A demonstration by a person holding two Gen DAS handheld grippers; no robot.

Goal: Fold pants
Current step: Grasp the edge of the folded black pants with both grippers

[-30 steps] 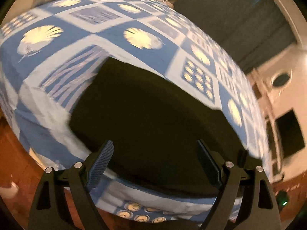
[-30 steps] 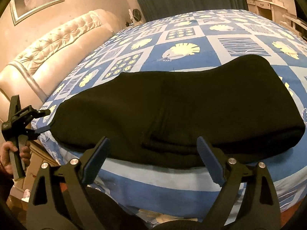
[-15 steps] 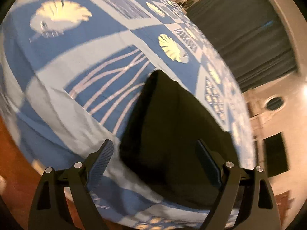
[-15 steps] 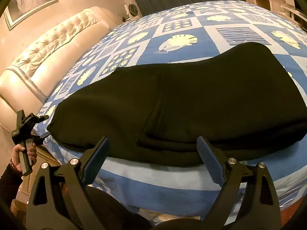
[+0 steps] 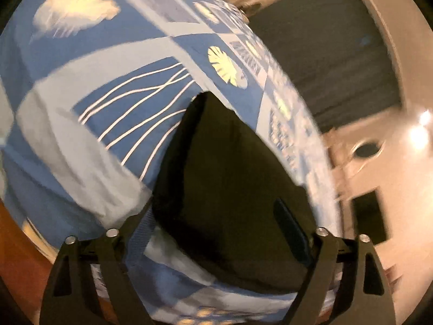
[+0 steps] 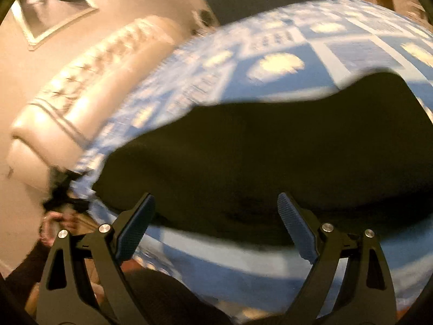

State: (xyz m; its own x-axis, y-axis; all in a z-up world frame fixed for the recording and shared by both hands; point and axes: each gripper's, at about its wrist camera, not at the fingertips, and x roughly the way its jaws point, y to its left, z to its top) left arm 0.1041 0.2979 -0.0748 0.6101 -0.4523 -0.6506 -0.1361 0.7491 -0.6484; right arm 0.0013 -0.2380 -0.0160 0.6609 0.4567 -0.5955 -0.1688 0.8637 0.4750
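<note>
Black pants (image 5: 230, 176) lie flat on the blue shell-print bedspread (image 5: 81, 149). Their narrow end points toward me in the left wrist view. My left gripper (image 5: 219, 230) straddles that end near the bed's edge; its jaws are closing and the pads are still clear of the cloth. In the right wrist view the pants (image 6: 270, 149) stretch wide across the bed. My right gripper (image 6: 216, 227) stands open just before their near long edge, with nothing held. The left gripper (image 6: 65, 189) shows as a blur at the pants' far left end, held by a hand (image 6: 54, 220).
A padded cream headboard (image 6: 81, 81) runs along the bed's left side under a framed picture (image 6: 54, 0). Dark curtains (image 5: 324, 54) hang behind the bed. Wooden floor (image 5: 10, 230) shows below the bed's edge. A dark cabinet opening (image 5: 370, 216) is on the right.
The left view has swung from the pants' broad side to their narrow end and come closer, with its jaws slightly narrower. The right view has tilted and blurred, and the gripper stays open.
</note>
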